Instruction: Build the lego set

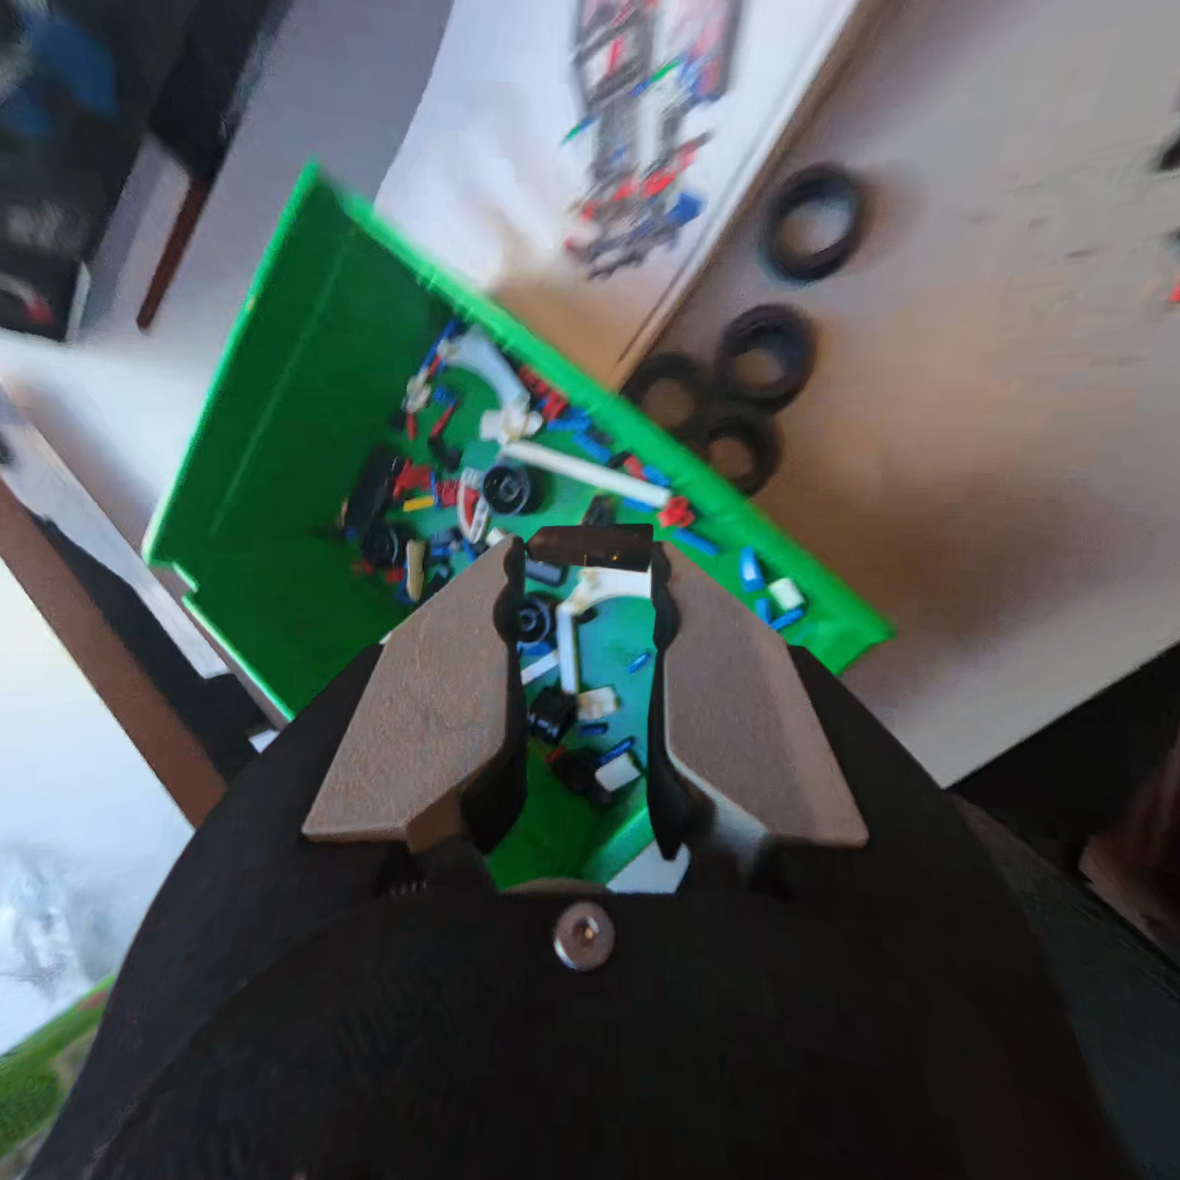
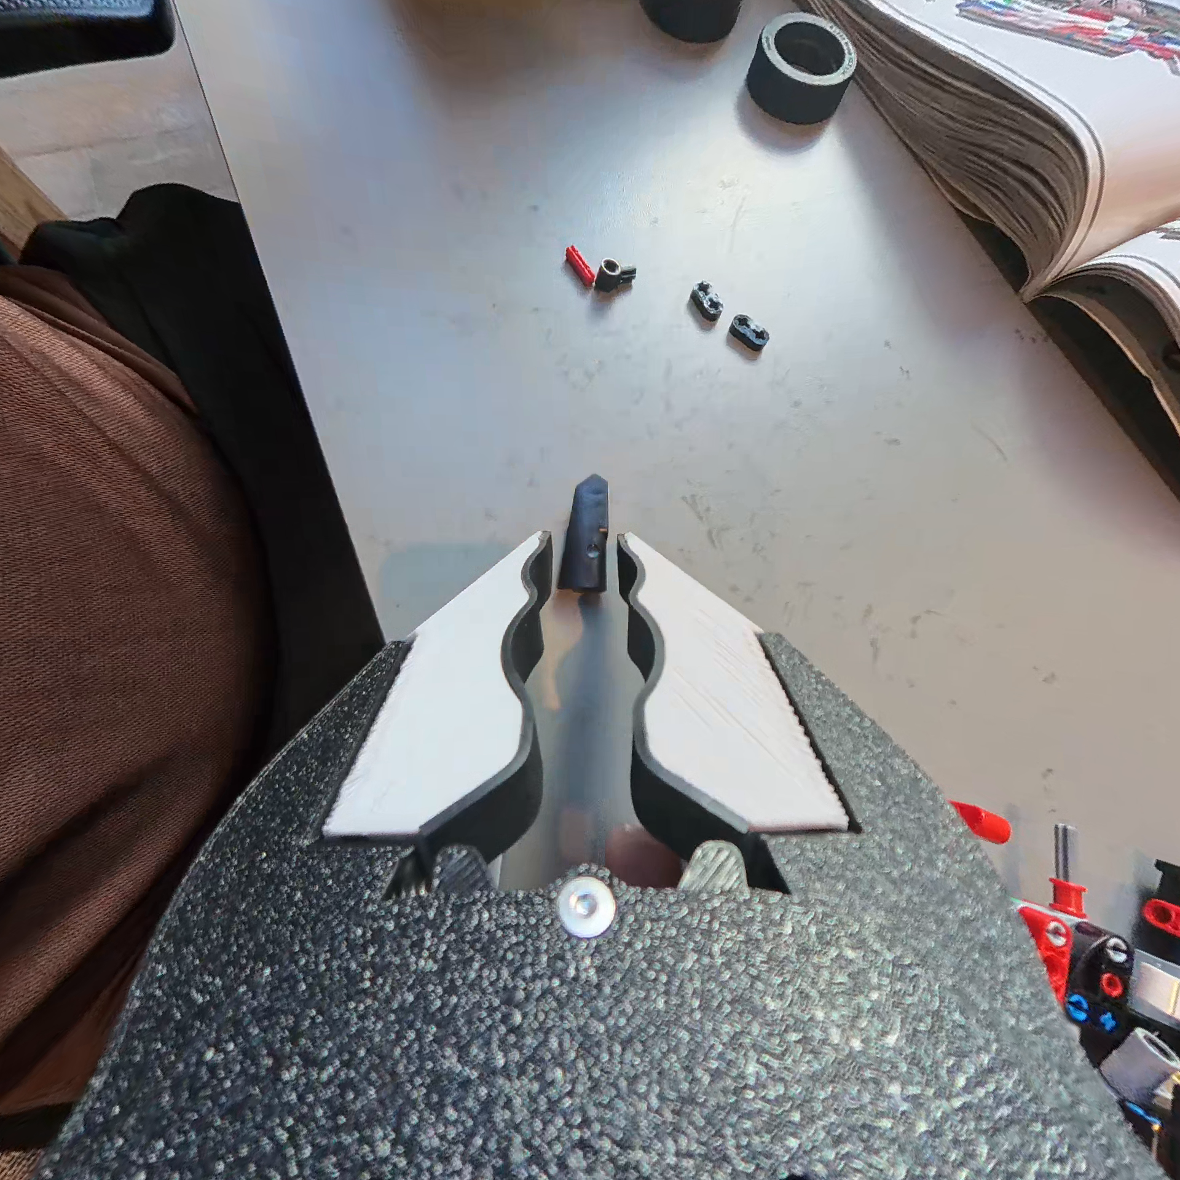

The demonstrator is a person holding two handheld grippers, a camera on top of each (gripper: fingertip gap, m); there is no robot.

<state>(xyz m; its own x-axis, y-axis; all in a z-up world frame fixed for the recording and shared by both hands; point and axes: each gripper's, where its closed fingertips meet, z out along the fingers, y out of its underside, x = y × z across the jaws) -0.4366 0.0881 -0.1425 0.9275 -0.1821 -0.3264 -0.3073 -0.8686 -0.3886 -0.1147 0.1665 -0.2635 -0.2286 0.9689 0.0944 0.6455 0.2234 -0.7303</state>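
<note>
black piece [image 1: 590,544] in left gripper [image 1: 587,562] (over green tray [image 1: 268,447] edge)

Table [image 2: 798,447]: pale grey top, scuffed. Lying directly on it: green tray [image 1: 268,485] of mixed loose pieces, open instruction booklet [image 2: 996,128] at the far right, black tyres [image 1: 814,223] beside the tray. Nearer in: red pin [image 2: 578,265] touching a black connector [image 2: 613,274], two small black links [image 2: 707,301] just apart, partly built red-and-black assembly [image 2: 1085,958] at lower right.
</note>
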